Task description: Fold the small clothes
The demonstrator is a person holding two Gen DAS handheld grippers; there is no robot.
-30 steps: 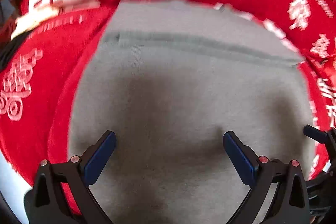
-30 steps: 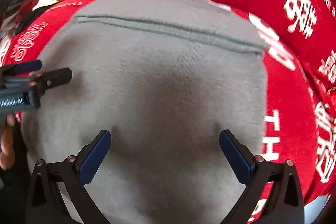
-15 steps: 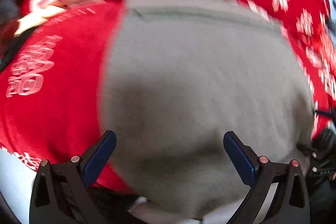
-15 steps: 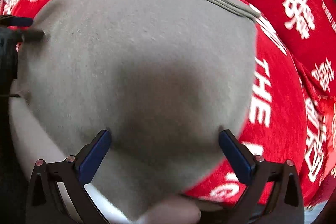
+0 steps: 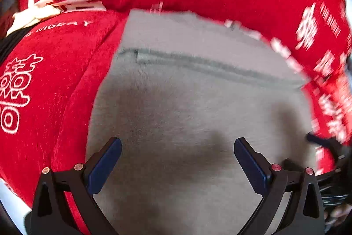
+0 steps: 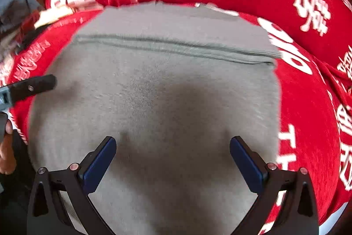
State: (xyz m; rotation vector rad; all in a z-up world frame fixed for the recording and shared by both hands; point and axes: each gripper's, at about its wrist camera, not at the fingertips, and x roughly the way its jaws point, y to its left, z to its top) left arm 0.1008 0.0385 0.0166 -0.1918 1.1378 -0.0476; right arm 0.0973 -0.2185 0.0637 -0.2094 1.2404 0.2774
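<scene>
One grey garment [image 5: 187, 113] and one red cloth with white lettering [image 5: 55, 91] under it are in view, along with two tools, each with two blue-padded fingers. The left tool [image 5: 177, 160] has its jaws spread wide with nothing between them, and the right tool [image 6: 172, 158] is likewise spread wide and empty.

Half a second ago both views showed the garment's near edge and a pale strip below it, with the fingers reaching past that edge. Now grey fabric fills the space between and behind the fingers in both views, much as it did a second ago. The folded band across the garment sits lower and closer in both views than half a second ago.

The garment lies flat directly ahead of and beneath both tools, on the red cloth. It is a soft, fuzzy grey knit, roughly rectangular, with a darker stitched band [image 6: 176, 47] running across its far part and a plain grey strip beyond that. Each tool casts a dark shadow on the fabric ahead of its fingers. The left tool's finger [image 6: 33, 86] pokes in over the garment's left edge in the right view.
</scene>
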